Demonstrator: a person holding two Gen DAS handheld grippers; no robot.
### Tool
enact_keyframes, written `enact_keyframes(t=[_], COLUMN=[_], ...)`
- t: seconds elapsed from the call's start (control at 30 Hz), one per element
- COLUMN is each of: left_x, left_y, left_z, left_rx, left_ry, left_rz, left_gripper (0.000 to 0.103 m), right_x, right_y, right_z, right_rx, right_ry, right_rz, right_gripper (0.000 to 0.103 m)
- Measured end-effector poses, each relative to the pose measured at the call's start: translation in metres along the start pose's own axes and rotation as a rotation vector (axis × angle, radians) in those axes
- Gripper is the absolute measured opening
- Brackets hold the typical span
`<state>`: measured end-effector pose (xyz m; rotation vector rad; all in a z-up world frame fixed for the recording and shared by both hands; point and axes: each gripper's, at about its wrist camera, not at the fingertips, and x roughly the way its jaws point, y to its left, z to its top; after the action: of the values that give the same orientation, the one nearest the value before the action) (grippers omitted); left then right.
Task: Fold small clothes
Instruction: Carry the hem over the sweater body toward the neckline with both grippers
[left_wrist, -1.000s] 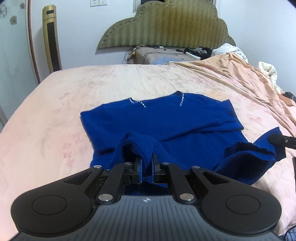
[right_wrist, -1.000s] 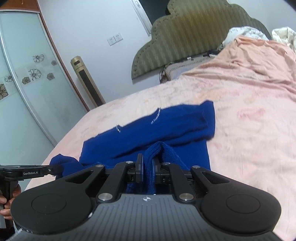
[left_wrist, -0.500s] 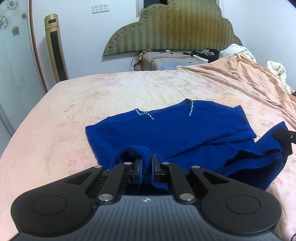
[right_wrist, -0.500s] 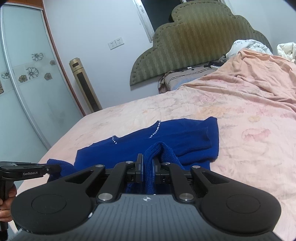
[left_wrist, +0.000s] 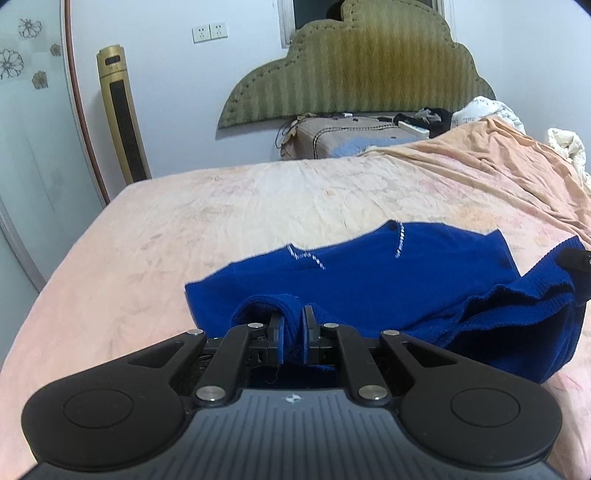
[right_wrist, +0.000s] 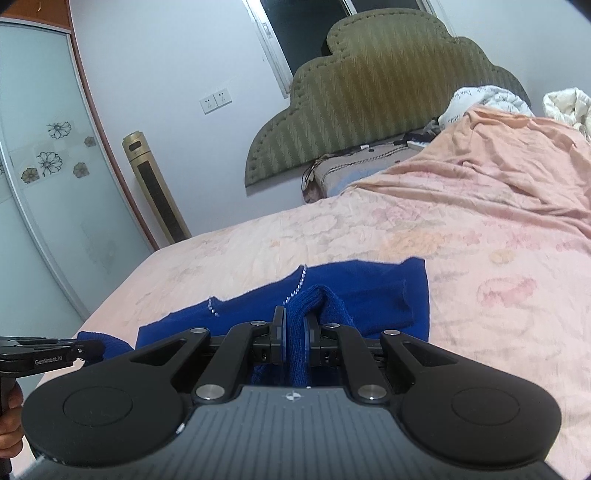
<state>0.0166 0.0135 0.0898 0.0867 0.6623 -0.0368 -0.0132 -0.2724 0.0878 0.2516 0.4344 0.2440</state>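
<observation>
A blue knit sweater (left_wrist: 388, 273) with small beaded trim at the neck lies on the pink floral bedsheet (left_wrist: 221, 221); it also shows in the right wrist view (right_wrist: 354, 288). My left gripper (left_wrist: 292, 325) is shut on a bunched fold of the sweater's near left hem. My right gripper (right_wrist: 294, 326) is shut on the near right hem, which is lifted off the bed. The right gripper's tip shows at the right edge of the left wrist view (left_wrist: 578, 258). The left gripper shows at the left of the right wrist view (right_wrist: 44, 354).
A green padded headboard (left_wrist: 362, 66) stands at the far end with a brown pillow (left_wrist: 347, 140) below it. A rumpled peach blanket (left_wrist: 498, 162) and white bedding (right_wrist: 484, 99) lie at the far right. A gold tower fan (left_wrist: 122, 114) and a glass wardrobe door (right_wrist: 33, 206) stand to the left.
Both grippers have lifted and carried the held hem forward toward the neckline, so more of the sweater is doubled over. Both views have tilted up toward the headboard.
</observation>
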Motion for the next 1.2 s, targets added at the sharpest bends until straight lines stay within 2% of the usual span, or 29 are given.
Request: enact_keyframes(t=[0.23,0.4,0.57,0.8,1.07,1.17,1.2], left_x=[0.012,0.034,0.070,0.124,0.173,0.182,0.182], left_y=[0.005,0.008,0.014,0.018,0.036,0.046,0.050], left_z=[0.017,0.031,0.042,0.046,0.048,0.051,0.053], left_rx=[-0.008,-0.008,-0.017,-0.023,-0.109,-0.161,-0.176], left_ry=[-0.026,-0.030,0.015,0.079,0.160,0.183,0.182], left_rz=[0.011,0.020,0.004,0.026,-0.002,-0.024,-0.028], left_gripper=[0.009,0.009,0.009,0.009,0.010,0.021,0.030], right_x=[0.021,0.051,0.089,0.146,0.197,0.213,0.216], right_y=[0.004,-0.002,-0.011,-0.028,-0.050,-0.063,-0.069], right_z=[0.020,0.030,0.035,0.035,0.027,0.024,0.023], right_rx=[-0.021,-0.007,0.015,0.073,0.155,0.234,0.267], right_ry=[-0.025,-0.006,0.031,0.118,0.209,0.238,0.240], right_rz=[-0.013,-0.027,-0.045,-0.055,-0.060,-0.062,-0.058], right_gripper=[0.013,0.013,0.013,0.013,0.013,0.020,0.025])
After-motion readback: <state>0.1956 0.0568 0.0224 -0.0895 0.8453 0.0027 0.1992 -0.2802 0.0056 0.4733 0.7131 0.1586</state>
